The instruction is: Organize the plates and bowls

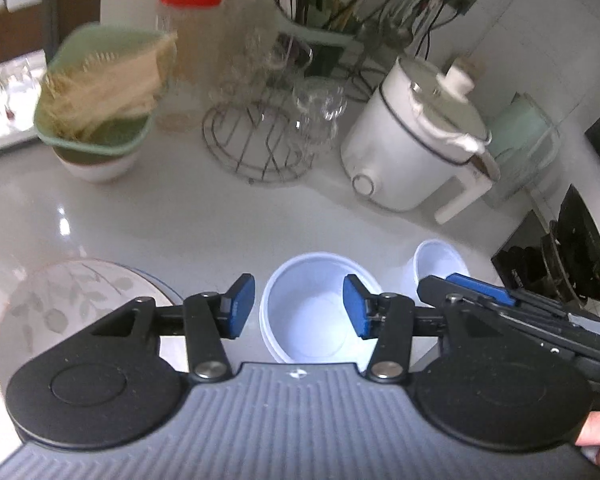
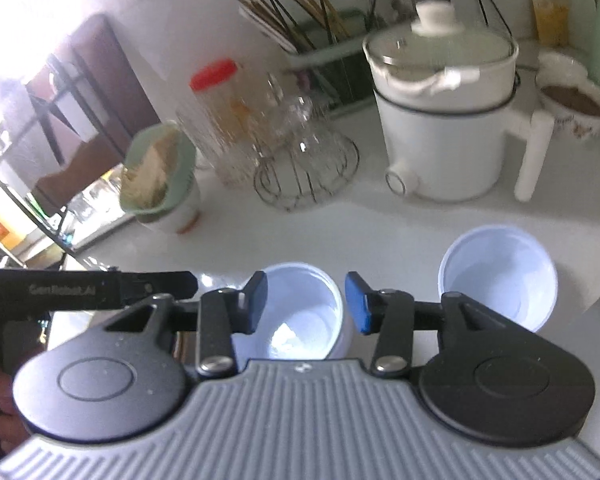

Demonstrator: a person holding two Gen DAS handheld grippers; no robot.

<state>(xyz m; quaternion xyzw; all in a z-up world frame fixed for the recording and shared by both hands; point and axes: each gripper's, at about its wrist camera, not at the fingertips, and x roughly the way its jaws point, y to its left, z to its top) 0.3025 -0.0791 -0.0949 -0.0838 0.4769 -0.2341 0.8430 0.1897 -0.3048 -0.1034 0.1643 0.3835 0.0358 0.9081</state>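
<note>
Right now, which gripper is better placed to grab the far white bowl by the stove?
Right. The right gripper is open and beside the far white bowl; the left gripper hangs over the near white bowl, with the right gripper between.

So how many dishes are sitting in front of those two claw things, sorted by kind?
White bowls: 2, one under the left gripper and one off to its right
Leaf-patterned plates: 1
Total: 3 dishes on the white counter
</note>
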